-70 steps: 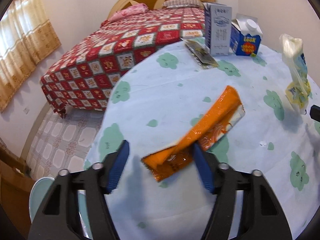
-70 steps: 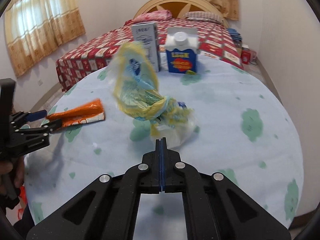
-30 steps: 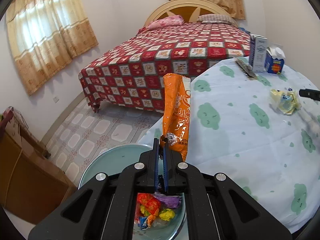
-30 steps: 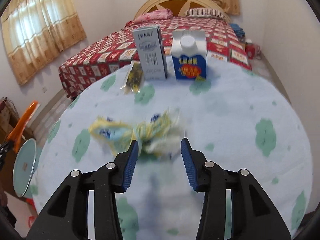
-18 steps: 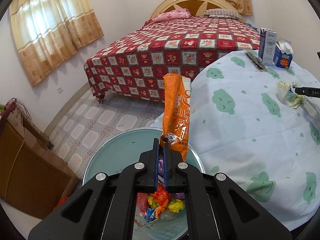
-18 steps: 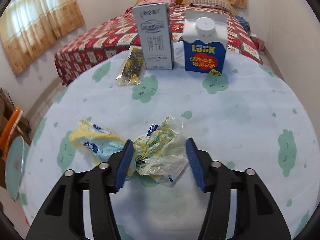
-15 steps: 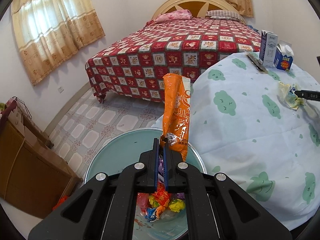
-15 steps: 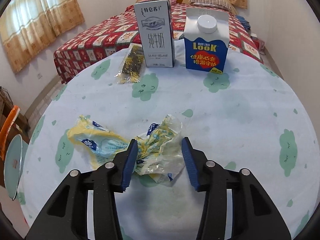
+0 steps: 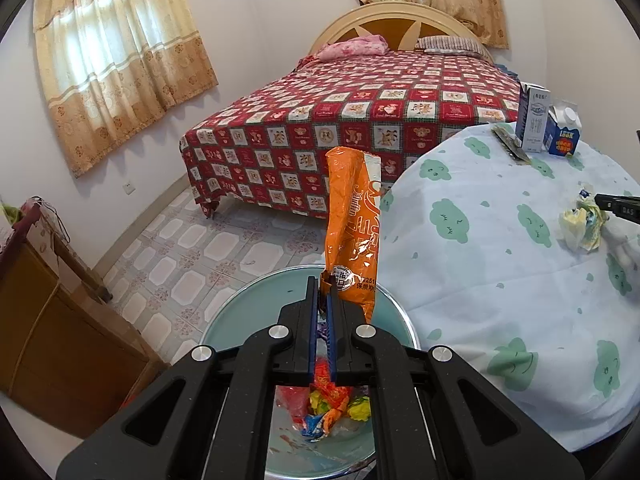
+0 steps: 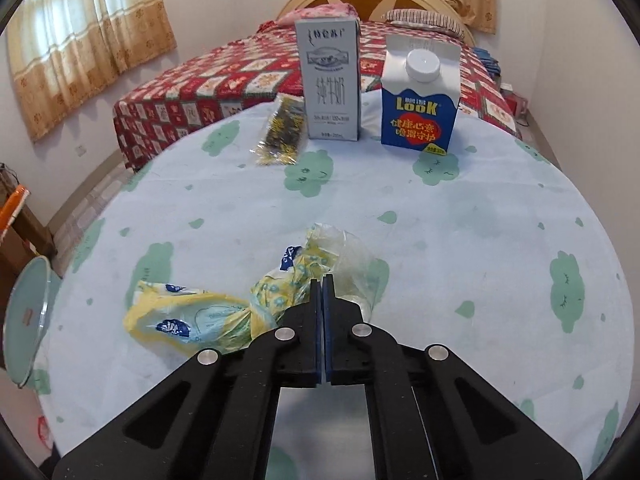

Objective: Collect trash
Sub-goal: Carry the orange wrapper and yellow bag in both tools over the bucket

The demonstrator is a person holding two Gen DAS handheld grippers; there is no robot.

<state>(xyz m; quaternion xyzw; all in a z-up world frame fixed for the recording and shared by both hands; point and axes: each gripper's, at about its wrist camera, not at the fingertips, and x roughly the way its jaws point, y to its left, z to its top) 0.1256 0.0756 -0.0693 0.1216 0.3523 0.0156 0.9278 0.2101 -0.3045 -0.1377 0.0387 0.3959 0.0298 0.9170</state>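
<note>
Floor bin visible only left-wrist view.

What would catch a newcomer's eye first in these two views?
The orange snack wrapper stands upright, pinched in the shut left gripper right above the round bin of colourful trash beside the table. On the cloud-print tablecloth, the right gripper is shut on a crumpled yellow plastic bag.

Curtained bedroom; quilted bed; tiled floor
</note>
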